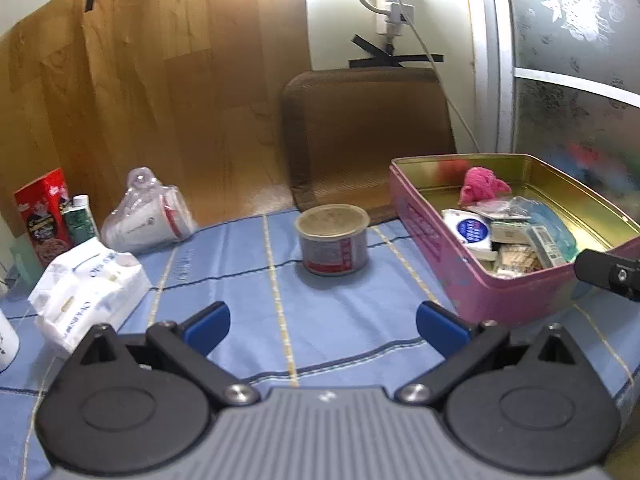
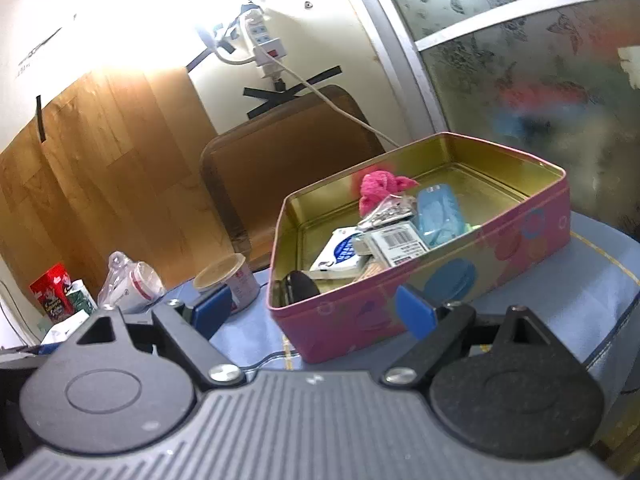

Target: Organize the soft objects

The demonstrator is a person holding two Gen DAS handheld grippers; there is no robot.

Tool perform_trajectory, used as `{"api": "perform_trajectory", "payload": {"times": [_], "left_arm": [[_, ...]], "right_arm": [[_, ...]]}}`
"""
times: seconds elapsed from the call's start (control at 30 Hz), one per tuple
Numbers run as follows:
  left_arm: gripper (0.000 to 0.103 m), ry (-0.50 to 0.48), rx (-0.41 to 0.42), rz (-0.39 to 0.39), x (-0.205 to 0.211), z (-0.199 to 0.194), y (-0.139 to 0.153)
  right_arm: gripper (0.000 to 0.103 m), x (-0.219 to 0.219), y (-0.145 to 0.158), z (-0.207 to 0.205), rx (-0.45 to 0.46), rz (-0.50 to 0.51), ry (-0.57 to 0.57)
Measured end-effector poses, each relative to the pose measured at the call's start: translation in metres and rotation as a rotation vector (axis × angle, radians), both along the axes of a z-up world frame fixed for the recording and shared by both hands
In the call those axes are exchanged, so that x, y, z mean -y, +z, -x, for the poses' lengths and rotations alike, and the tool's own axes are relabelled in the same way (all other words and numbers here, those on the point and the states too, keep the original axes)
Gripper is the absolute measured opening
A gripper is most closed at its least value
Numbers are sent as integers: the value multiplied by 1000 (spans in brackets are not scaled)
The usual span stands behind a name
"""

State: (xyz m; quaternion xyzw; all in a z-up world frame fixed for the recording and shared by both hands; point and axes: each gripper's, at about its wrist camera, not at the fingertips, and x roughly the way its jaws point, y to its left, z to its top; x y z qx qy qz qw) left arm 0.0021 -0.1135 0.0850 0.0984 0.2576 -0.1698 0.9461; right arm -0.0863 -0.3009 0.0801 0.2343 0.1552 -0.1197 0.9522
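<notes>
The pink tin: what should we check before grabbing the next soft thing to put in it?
1. Left hand-held gripper open and empty: ok.
2. Right hand-held gripper open and empty: ok.
3. Pink tin uncovered: ok.
4. Room left in tin: ok, far end bare.
5. Tissue pack free to grab: ok, nothing on it.
6. Round can clear of the path: cannot tell.

Blurred coloured shapes (image 2: 532, 100) behind frosted glass, unidentifiable.
</notes>
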Motion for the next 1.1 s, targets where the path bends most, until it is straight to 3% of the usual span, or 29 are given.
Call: {"api": "perform_trajectory", "payload": {"times": [0.8, 1.1], "left_arm": [[103, 22, 0, 30, -27, 0, -2], [103, 76, 22, -8, -33, 0, -5]], "right_arm": [[91, -41, 7, -6, 30, 127, 40], [99, -53, 5, -8, 49, 141, 51]]}}
